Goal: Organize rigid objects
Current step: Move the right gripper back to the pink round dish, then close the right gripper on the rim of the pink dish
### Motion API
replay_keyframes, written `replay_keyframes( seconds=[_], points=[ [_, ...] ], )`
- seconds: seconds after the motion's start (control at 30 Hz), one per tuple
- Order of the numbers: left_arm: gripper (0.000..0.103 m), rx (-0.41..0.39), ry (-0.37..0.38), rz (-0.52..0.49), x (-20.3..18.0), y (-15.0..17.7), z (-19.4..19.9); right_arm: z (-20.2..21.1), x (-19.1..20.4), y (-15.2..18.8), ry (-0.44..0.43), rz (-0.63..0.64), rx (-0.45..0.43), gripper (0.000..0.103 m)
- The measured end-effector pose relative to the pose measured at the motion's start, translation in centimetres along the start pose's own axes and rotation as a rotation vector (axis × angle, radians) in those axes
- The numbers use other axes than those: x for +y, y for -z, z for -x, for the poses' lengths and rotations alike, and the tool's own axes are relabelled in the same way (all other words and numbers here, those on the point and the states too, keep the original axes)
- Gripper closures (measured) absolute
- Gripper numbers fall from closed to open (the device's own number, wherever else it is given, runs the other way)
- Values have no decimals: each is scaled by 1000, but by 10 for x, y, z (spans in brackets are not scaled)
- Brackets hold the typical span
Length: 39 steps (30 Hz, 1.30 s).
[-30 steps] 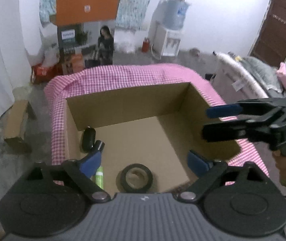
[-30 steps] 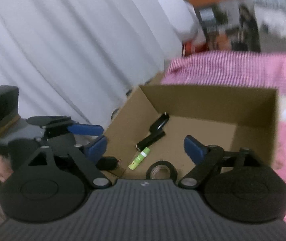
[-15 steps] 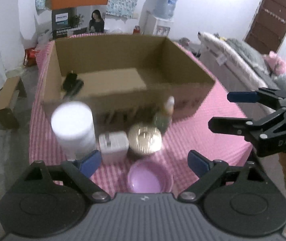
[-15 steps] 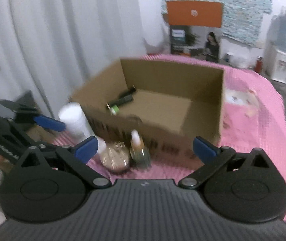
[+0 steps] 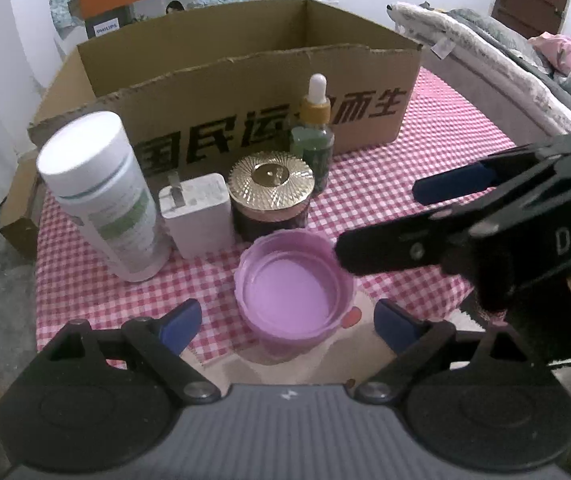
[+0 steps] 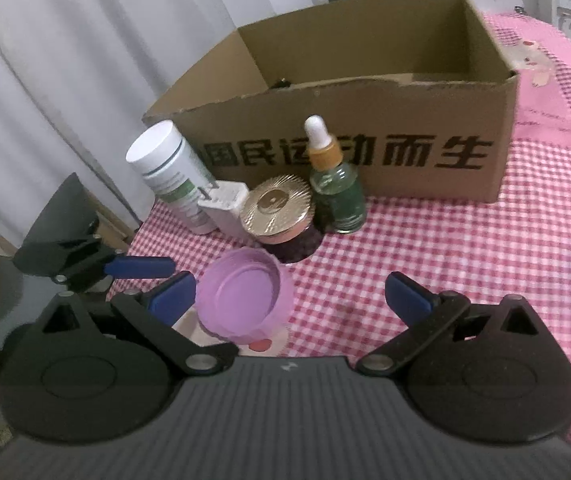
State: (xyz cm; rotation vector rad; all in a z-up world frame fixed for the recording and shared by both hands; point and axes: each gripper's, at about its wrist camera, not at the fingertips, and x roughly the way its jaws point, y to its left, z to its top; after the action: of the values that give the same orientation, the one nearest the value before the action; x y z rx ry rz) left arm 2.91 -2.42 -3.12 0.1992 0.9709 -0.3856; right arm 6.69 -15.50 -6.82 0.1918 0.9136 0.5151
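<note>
A purple cup [image 5: 291,288] stands open side up near the table's front edge, between the wide-apart fingers of my left gripper [image 5: 287,326], which is open and not touching it. Behind it stand a gold-lidded jar [image 5: 271,196], a white charger [image 5: 199,216], a white bottle [image 5: 105,200] and a green dropper bottle [image 5: 313,140]. My right gripper [image 6: 289,296] is open and empty over the checked cloth. Its left finger sits beside the purple cup [image 6: 245,300]. In the left wrist view the right gripper [image 5: 377,220] reaches in from the right, close to the cup's rim.
A large open cardboard box [image 5: 245,92] with black lettering stands right behind the items on the pink checked tablecloth [image 6: 445,248]. White curtains [image 6: 65,80] hang left of the table. A sofa [image 5: 485,60] lies to the right.
Both grippers have pulled back from above the inside of the box and sunk toward the items in front of it. The right gripper's jaws have widened a little.
</note>
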Motion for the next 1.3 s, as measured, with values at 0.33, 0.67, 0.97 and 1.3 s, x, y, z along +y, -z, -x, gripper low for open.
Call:
replay_keyframes(
  seconds=[0.33, 0.67, 0.97, 1.3],
  points=[
    [20, 10, -7, -33, -6, -3, -20, -17, -1, -2, -77, -60, 46, 21],
    [29, -7, 10, -30, -4, -4, -25, -38, -4, -3, -91, -89, 96, 60],
    [29, -32, 1, -28, -6, -1, -18, -41, -6, -1, -115, -94, 96, 64],
    [29, -131, -25, -62, -23, -7, 34, 4, 10, -1, -113, -39, 22, 70]
  ],
)
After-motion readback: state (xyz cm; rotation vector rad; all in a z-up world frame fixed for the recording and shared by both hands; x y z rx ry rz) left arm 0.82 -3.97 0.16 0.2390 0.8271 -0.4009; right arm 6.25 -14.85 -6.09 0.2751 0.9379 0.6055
